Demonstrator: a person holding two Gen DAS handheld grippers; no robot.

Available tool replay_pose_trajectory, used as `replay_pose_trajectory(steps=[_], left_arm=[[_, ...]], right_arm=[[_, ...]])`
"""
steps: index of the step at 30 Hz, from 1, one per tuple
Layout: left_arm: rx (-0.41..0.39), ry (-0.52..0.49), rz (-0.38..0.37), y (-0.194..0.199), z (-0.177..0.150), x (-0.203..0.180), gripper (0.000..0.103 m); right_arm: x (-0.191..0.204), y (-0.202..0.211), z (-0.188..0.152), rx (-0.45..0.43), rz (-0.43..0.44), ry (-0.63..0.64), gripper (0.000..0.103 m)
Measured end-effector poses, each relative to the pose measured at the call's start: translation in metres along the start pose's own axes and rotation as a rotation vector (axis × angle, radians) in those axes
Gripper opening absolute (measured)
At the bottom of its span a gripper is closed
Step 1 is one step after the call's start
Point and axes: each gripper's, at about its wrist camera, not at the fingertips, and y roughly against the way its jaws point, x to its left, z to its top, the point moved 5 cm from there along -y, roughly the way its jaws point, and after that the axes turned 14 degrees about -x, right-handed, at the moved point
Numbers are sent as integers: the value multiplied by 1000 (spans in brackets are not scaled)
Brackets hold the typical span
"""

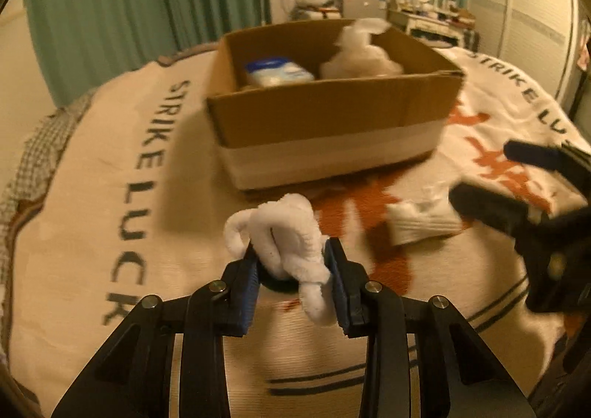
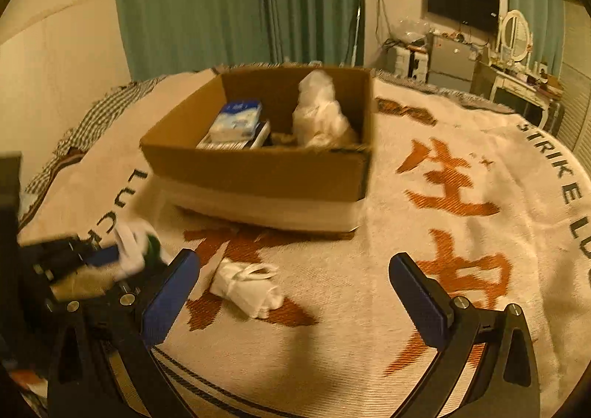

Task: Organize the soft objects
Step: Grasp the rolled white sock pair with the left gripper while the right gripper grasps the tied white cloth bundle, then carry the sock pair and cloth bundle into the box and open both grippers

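My left gripper (image 1: 293, 263) is shut on a white rolled sock bundle (image 1: 290, 233), held above the bed blanket; it also shows at the left of the right wrist view (image 2: 129, 248). A second white folded sock (image 2: 247, 287) lies on the blanket in front of my right gripper (image 2: 295, 270), which is open and empty above it; the same sock shows in the left wrist view (image 1: 421, 222). The cardboard box (image 1: 332, 111) stands further back on the bed and holds a white plastic bag (image 2: 321, 115) and a blue-white pack (image 2: 236, 119).
The blanket (image 2: 424, 270) with orange characters and "STRIKE LUCK" lettering covers the bed. Green curtains (image 2: 240, 0) hang behind. A dresser with an oval mirror (image 2: 517, 34) and a wall TV (image 2: 463, 0) stand at the back right.
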Motion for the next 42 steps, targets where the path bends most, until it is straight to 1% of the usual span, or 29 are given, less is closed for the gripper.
replay_pose_trajectory(steps=[4, 6, 7, 8, 9, 10, 11, 13, 15, 18, 22, 31, 35, 42], left_arm=[[22, 21, 16, -4, -7, 16, 33], [29, 31, 13, -6, -11, 21, 33], [33, 39, 7, -7, -12, 22, 33], [37, 47, -2, -8, -13, 23, 33], [39, 49, -6, -9, -14, 23, 33], [43, 49, -10, -10, -15, 23, 33], [46, 49, -12, -9, -16, 22, 33], [48, 53, -21, -9, -17, 22, 33], [46, 57, -25, -7, -16, 22, 33], [35, 54, -31, -1, -12, 19, 33], [3, 41, -41, 14, -2, 14, 33], [-105, 12, -36, 59, 29, 5, 33], [-149, -2, -30, 75, 43, 0, 33], [-187, -36, -43, 88, 69, -14, 33]], right_arm=[[23, -16, -18, 54, 31, 45, 101], [31, -26, -27, 87, 38, 52, 91], [33, -30, -31, 99, 35, 53, 88], [34, -34, -34, 108, 18, 61, 83], [35, -38, -37, 115, -1, 75, 75], [37, -41, -39, 124, -5, 80, 70], [38, -45, -43, 142, -5, 77, 60], [37, -47, -45, 149, -13, 75, 58], [36, -45, -44, 147, -12, 70, 53], [34, -40, -41, 142, -4, 45, 51], [35, -27, -32, 122, -2, 49, 48], [44, 29, 2, 18, 10, 54, 47], [47, 58, 21, -41, 21, 61, 47], [46, 93, 59, -134, 46, 64, 47]])
